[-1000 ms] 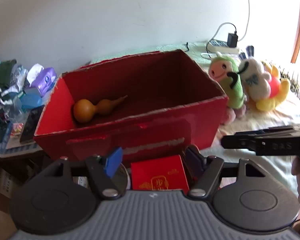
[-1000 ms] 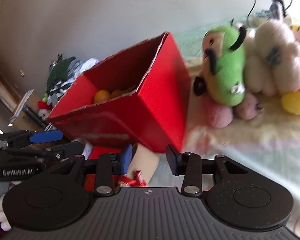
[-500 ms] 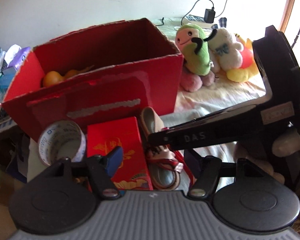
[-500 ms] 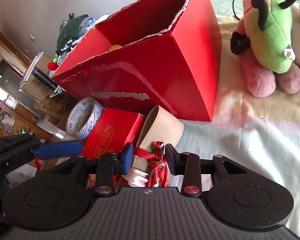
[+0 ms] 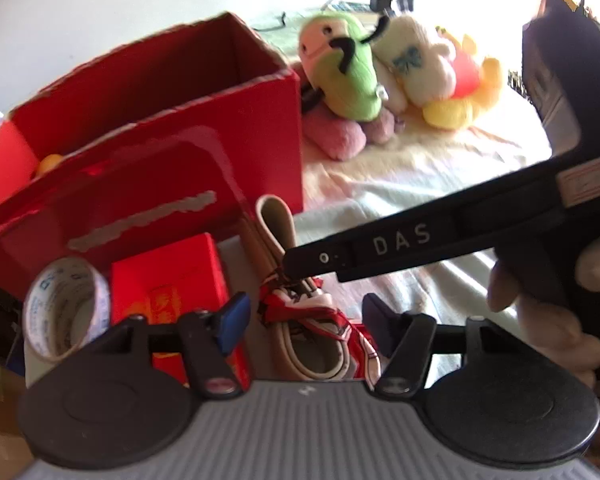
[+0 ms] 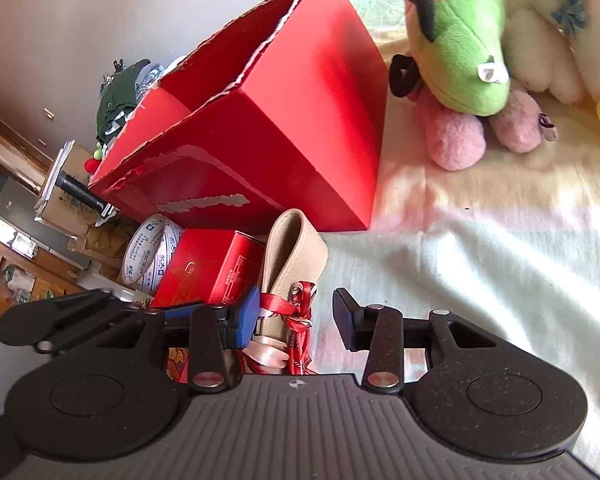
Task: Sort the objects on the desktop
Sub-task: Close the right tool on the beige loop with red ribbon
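Observation:
A beige shoe [image 5: 278, 236] tied with a red ribbon [image 5: 300, 308] lies on its side in front of the big red cardboard box [image 5: 148, 168]. An orange gourd [image 5: 50, 162] peeks out inside the box. Left of the shoe are a small red box [image 5: 172, 276] and a roll of printed tape [image 5: 66, 312]. My left gripper [image 5: 306, 326] is open, low over the shoe's ribboned end. My right gripper [image 6: 296, 318] is open too, its fingers either side of the ribbon [image 6: 296, 312] on the shoe [image 6: 296, 248]; its tip [image 5: 290, 266] reaches the shoe from the right.
Plush toys, a green one [image 6: 460, 40] and a white one [image 6: 556, 28], sit on the pale blanket [image 6: 480, 260] right of the red box [image 6: 300, 128]. Cluttered shelves and cartons [image 6: 28, 240] stand off the left edge. A hand [image 5: 540, 312] holds the right gripper.
Both grippers have dropped and closed in on the items in front of the red box. The right gripper has come across onto the shoe's ribbon.

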{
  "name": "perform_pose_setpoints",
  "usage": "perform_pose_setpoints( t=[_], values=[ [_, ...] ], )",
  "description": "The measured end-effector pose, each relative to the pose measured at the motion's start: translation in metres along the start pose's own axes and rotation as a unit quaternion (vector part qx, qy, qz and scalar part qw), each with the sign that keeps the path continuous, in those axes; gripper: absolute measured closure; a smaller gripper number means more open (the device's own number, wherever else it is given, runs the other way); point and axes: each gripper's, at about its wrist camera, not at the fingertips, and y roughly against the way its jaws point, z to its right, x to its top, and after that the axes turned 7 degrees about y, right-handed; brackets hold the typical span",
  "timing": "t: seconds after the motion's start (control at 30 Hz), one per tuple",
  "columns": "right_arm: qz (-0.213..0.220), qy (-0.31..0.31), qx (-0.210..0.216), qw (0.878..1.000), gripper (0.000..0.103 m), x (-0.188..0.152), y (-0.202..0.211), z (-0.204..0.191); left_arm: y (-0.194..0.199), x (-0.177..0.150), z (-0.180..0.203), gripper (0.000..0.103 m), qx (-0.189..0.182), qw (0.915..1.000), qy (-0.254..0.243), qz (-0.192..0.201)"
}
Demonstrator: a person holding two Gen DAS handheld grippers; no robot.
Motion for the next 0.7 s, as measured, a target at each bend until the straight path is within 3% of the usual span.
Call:
perform_pose_setpoints(
  t=[0.13, 0.43, 0.7],
  values=[
    [0.003, -0.007, -0.002, 1.0, 0.06, -0.001, 0.002, 0.004, -0.018, 0.002, 0.006, 0.041, 0.003, 0.9997, -0.006, -0.023],
    [0.007, -0.033, 0.006, 0.999, 0.061, -0.003, 0.006, 0.01, -0.037, 0.001, -0.008, 0.046, -0.011, 0.9973, 0.038, -0.063],
    [-0.021, -0.017, 0.022, 0.999, 0.061, -0.002, -0.008, -0.004, -0.041, 0.0, 0.001, 0.046, 0.004, 0.998, 0.009, -0.063]
  ],
)
